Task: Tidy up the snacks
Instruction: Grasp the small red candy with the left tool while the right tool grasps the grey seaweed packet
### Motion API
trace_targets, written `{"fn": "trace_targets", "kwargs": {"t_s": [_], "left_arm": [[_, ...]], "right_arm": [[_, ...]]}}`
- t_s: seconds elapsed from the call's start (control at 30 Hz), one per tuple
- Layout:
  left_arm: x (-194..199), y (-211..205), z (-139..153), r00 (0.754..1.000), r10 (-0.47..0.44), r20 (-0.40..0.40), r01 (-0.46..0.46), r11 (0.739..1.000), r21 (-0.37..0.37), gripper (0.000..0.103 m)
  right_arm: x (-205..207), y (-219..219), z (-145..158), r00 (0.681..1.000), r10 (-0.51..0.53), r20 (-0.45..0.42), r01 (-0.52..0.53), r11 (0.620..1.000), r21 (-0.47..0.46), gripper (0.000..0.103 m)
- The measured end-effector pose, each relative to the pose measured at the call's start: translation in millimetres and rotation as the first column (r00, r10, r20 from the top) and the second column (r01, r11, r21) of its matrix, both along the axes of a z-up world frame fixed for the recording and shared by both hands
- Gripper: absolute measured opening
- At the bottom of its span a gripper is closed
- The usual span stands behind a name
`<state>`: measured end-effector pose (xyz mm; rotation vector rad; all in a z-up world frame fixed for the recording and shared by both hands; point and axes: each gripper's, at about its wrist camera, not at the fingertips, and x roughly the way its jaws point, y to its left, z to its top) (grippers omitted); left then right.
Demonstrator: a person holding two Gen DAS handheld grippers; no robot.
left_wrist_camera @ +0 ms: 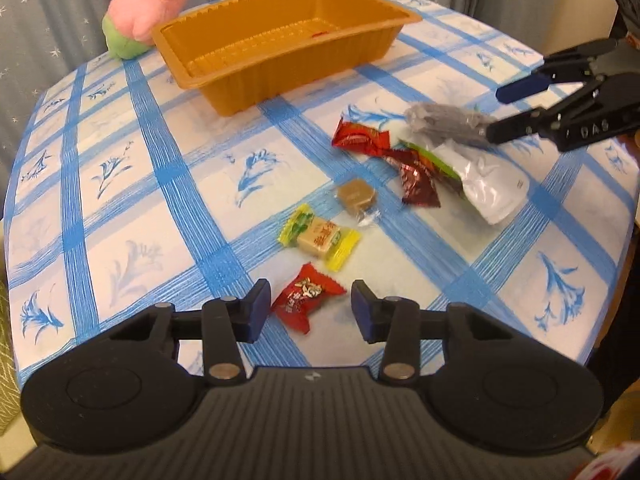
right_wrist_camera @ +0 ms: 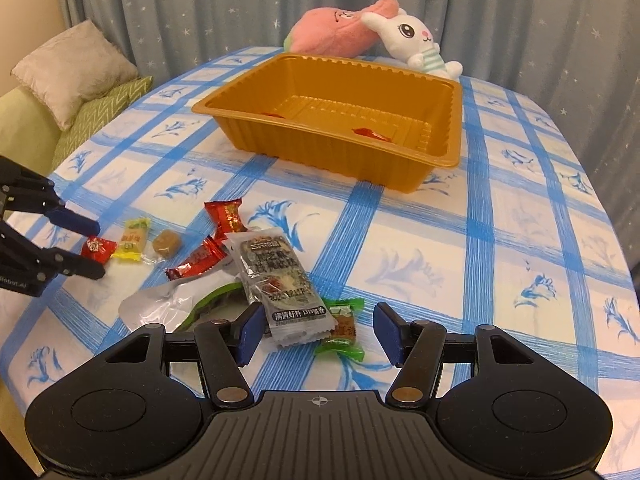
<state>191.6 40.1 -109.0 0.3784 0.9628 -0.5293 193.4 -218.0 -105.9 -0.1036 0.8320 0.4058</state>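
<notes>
A gold plastic tray point(left_wrist_camera: 288, 68) point(right_wrist_camera: 320, 152) stands at the far side of the blue-checked tablecloth, with two red candies point(right_wrist_camera: 370, 134) inside. My left gripper point(left_wrist_camera: 310, 308) point(right_wrist_camera: 92, 248) is open, low over the table, with a red candy point(left_wrist_camera: 306, 300) point(right_wrist_camera: 98, 249) between its pads; neither pad presses it. Beyond lie a yellow-wrapped candy point(left_wrist_camera: 320, 238), a brown cube point(left_wrist_camera: 356, 196) and red wrappers point(left_wrist_camera: 360, 138). My right gripper point(right_wrist_camera: 318, 332) point(left_wrist_camera: 496, 114) is open around the end of a grey packet point(right_wrist_camera: 280, 284) and a green-wrapped candy point(right_wrist_camera: 340, 328). A silver pouch point(right_wrist_camera: 160, 300) lies under the packet.
A pink plush point(left_wrist_camera: 148, 12) and a white rabbit plush point(right_wrist_camera: 412, 40) lie behind the tray by the curtain. Cushions point(right_wrist_camera: 76, 64) sit on a green sofa past the table's left edge. The cloth right of the snack pile is bare point(right_wrist_camera: 500, 240).
</notes>
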Motion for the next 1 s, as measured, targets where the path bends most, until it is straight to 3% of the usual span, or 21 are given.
{"fn": "trace_targets", "kwargs": {"t_s": [0.17, 0.6, 0.8, 1.0], "left_arm": [[0, -1, 0, 1.0, 0.001, -0.008, -0.001, 1.0, -0.012, 0.021], [1, -2, 9, 0.998, 0.064, 0.028, -0.063, 0.997, -0.048, 0.017], [3, -6, 17, 0.993, 0.108, 0.041, -0.103, 0.989, -0.101, 0.017], [5, -13, 15, 0.994, 0.104, 0.037, -0.1, 0.989, -0.106, 0.017]], "right_arm": [[1, 0, 1, 1.0, -0.01, 0.006, 0.01, 1.0, 0.007, 0.06], [0, 2, 7, 1.0, 0.003, 0.028, -0.004, 0.999, 0.038, 0.06], [11, 7, 8, 0.997, 0.065, 0.032, -0.066, 0.997, 0.038, 0.06], [28, 17, -3, 0.991, 0.136, -0.01, -0.135, 0.99, 0.032, 0.06]]}}
